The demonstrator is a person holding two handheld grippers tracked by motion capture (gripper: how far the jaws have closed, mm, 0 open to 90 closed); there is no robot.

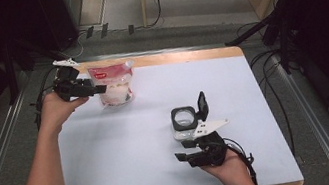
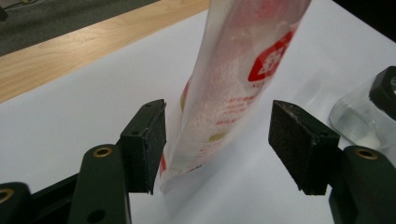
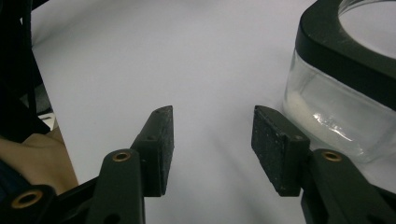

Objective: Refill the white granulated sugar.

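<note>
A clear pouch (image 1: 113, 83) with a red label and white grains stands upright at the table's far left. In the left gripper view the pouch (image 2: 233, 93) rises between the jaws of my left gripper (image 2: 217, 149). Its lower edge lies close to the left pad (image 2: 152, 144), and the right pad stands well clear. In the high view my left gripper (image 1: 98, 87) reaches the pouch from the left. A square glass jar (image 1: 185, 119) with a black rim and its flip lid (image 1: 201, 105) raised stands mid-table. My right gripper (image 1: 185, 151) is open just in front of it, with nothing between its pads (image 3: 212, 149); the jar (image 3: 336, 107) is to their right.
The white table top (image 1: 128, 159) has a wooden far edge (image 1: 187, 56). Cables and dark stands (image 1: 263, 30) lie on the floor beyond the table and to both sides. The jar (image 2: 359, 116) also appears at the right in the left gripper view.
</note>
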